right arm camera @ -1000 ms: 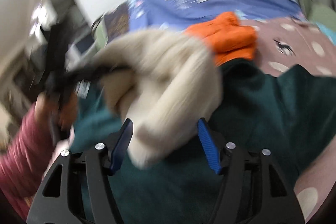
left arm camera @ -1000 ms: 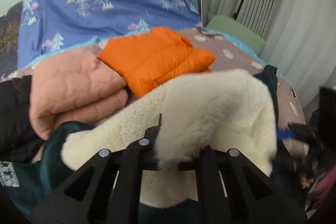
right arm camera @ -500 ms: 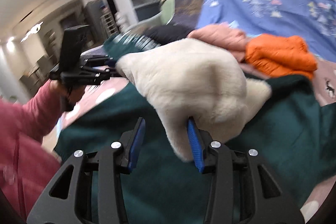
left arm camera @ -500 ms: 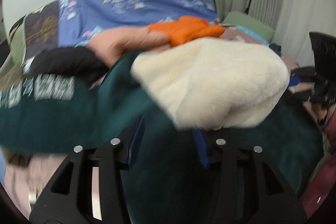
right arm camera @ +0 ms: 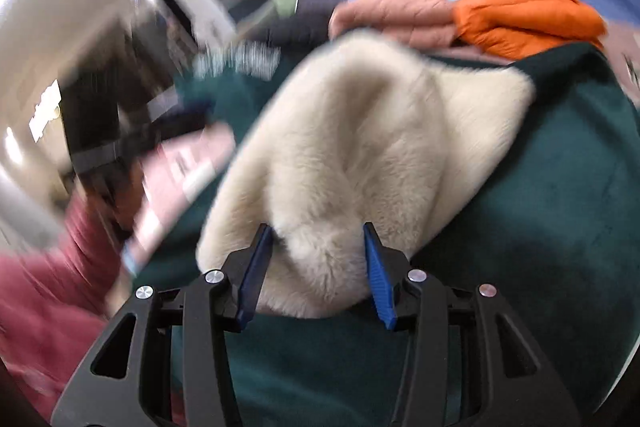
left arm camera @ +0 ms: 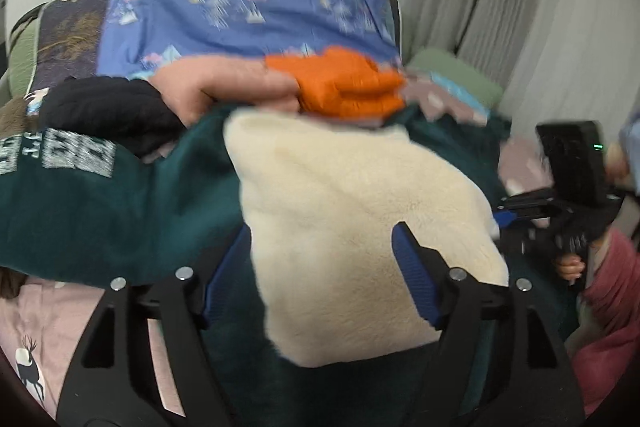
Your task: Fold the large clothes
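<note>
A dark green garment [left arm camera: 100, 211] with a cream fleece lining [left arm camera: 352, 227] lies spread on the bed; white lettering shows at its left. My left gripper [left arm camera: 320, 275] is open, its blue pads [left arm camera: 416, 283] wide apart on either side of the cream fleece. My right gripper [right arm camera: 316, 271] has its pads [right arm camera: 376, 275] on either side of a bunched fold of the cream lining [right arm camera: 360, 155] over the green cloth [right arm camera: 540, 227]. The right gripper also shows at the right in the left wrist view [left arm camera: 520, 215]. Both views are blurred by motion.
Folded orange [left arm camera: 344, 87], peach [left arm camera: 224, 87] and black [left arm camera: 108, 107] padded jackets lie behind the garment. A blue tree-print blanket [left arm camera: 240, 11] covers the headboard. A green pillow [left arm camera: 452, 75], curtains and a lamp stand at the right. The pink spotted sheet [left arm camera: 24, 327] shows in front.
My left gripper has opened wider and let the fleece go. My right gripper has swung left with the fleece fold between its pads. The green garment has been pulled flatter.
</note>
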Motion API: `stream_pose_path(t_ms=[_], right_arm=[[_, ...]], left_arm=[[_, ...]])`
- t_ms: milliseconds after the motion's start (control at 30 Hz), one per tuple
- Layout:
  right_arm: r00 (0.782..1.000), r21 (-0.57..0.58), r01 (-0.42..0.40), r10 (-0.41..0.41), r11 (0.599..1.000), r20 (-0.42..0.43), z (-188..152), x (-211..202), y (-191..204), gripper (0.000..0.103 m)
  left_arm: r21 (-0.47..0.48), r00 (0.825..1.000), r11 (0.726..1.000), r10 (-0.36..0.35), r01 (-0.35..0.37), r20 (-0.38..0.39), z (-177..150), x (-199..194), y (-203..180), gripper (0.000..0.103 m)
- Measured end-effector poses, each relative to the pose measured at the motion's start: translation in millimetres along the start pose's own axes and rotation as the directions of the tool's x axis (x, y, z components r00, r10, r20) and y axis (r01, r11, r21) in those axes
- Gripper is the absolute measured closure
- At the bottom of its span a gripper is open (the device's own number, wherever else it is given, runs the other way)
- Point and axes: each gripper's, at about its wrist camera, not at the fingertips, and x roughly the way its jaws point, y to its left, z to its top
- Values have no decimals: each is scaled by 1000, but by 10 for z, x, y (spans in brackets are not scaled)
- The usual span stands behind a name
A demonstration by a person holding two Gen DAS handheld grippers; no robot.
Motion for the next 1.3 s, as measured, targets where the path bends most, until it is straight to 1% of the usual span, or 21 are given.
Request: stream_pose_path(t_ms=[33, 100, 167, 233, 300, 400, 467, 567, 600, 633, 667, 700, 733, 833, 933, 1000, 1067, 1100, 1200, 1233, 1300], right_arm=[[999, -23, 24, -25, 999, -46, -46, 97, 66, 55], [992, -47, 69, -74, 996, -105, -93, 178, 115, 55], [997, -23, 46, -47, 999, -68, -34, 38, 37, 55], [998, 73, 32, -36, 997, 53, 87, -231, -156, 41], [986, 191, 41, -70, 981, 149, 225, -405, -415, 38], [984, 383, 106, -153, 918, 95, 390, -238, -851, 38], [989, 464, 101, -140, 880, 50, 480, 11, -1078, 38], [994, 511, 55, -93, 858, 50, 605, 301, -1269, 38], [996, 515, 41, -77, 856, 48, 634, 363, -1307, 40], [997, 514, 35, -68, 857, 45, 669, 420, -1324, 68], [997, 504, 37, -69, 863, 45, 724, 452, -1316, 93], [996, 479, 48, -78, 877, 43, 774, 447, -1265, 93], [991, 464, 51, -101, 885, 84, 823, 325, -1217, 94], [954, 358, 86, -180, 930, 238, 1077, -178, -1106, 94], [926, 325, 97, -205, 941, 317, 1363, -511, -1165, 94], [917, 281, 120, -215, 952, 336, 1560, -525, -1212, 94], [913, 232, 190, -259, 954, 317, 1727, -315, -1273, 94], [914, 225, 217, -279, 950, 295, 1700, -223, -1364, 94], [930, 247, 310, -347, 918, 121, 1631, 404, -1746, 90], [930, 258, 319, -353, 912, 99, 1536, 451, -1848, 87], [933, 288, 286, -334, 914, 136, 1441, 448, -1904, 83]], left_arm=[[17, 999, 1000, 8, -7, -47, -42, 109, -42, 29], [74, 983, 995, 78, -66, -164, -190, 382, -104, 28], [82, 973, 993, 101, -85, -208, -267, 487, -68, 28], [19, 983, 997, 78, -76, -165, -155, 394, 44, 29], [-45, 994, 997, 54, -59, -98, 31, 296, 164, 28], [-132, 999, 991, -5, 0, -38, 367, 384, 376, 23], [-168, 999, 986, -6, -1, -45, 568, 622, 504, 21], [-217, 994, 976, -42, 19, -103, 741, 1075, 658, 17], [-235, 991, 972, -37, 5, -130, 794, 1247, 707, 17], [-250, 986, 968, -41, 0, -160, 840, 1428, 755, 19], [-263, 983, 965, -54, 5, -177, 846, 1532, 774, 44], [-274, 979, 962, -71, 16, -191, 867, 1622, 795, 76], [-271, 975, 962, -76, 17, -209, 892, 1660, 808, 92], [-189, 997, 981, -51, 38, -59, 1097, 1354, 750, 93], [-165, 994, 984, -60, 74, 89, 1331, 1028, 753, 92], [-152, 990, 986, -50, 70, 132, 1462, 983, 775, 92], [-146, 992, 989, 6, 12, 123, 1541, 1129, 816, 91], [-138, 995, 990, 42, -29, 89, 1527, 1267, 852, 91], [-147, 992, 983, 102, -112, -68, 1384, 1831, 1006, 85], [-125, 986, 981, 135, -147, -100, 1277, 1996, 1018, 77], [-100, 984, 982, 152, -161, -91, 1180, 2048, 984, 76]])
